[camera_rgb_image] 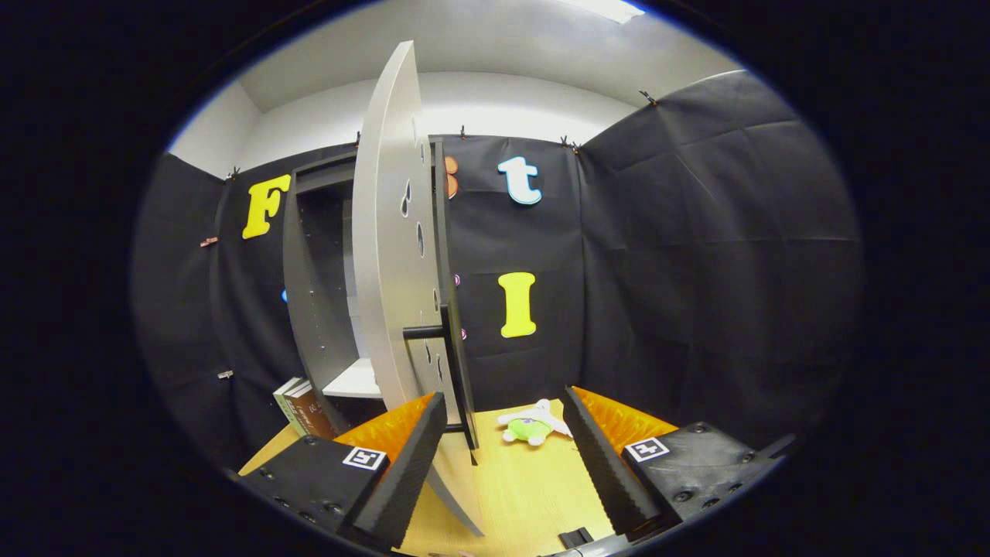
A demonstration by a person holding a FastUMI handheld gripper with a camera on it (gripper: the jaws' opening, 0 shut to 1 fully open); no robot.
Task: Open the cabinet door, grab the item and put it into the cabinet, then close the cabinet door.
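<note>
A: Gripper pose, quick?

B: Gripper (506, 418) points forward over the wooden table (526, 495), about level, fingers spread wide with nothing between the pads. Left finger (406, 472) sits right by the lower edge of the cabinet door (390, 255); right finger (607, 464) is off to the side, well apart from the door. Jaws released, gripping nothing.

A: Door state?

B: Swung open, seen nearly edge-on, standing upright and running from just ahead of the left finger up past it. A dark bar handle (424, 332) sticks out from the door face partway up. The cabinet (313, 271) is behind and left of the door, dark frame, inside open to view.

A: The item?

B: Small plush toy (532, 425), green and white, lying on the table beyond the fingertips, roughly in the gap between them but nearer the right finger. Not touched by either finger. Near the foot of the door, apart from it.

A: Anything hidden or unclear?

B: The door covers much of the cabinet's inside; I can see a pale shelf (357, 381) low down, the rest is dark. Whether the left finger actually touches the door edge I can't tell, possibly just overlapping. Some books (300, 406) stand at the cabinet's base on the left, partly cut off by the left finger's body. Toy's shape is too small to make out.
</note>
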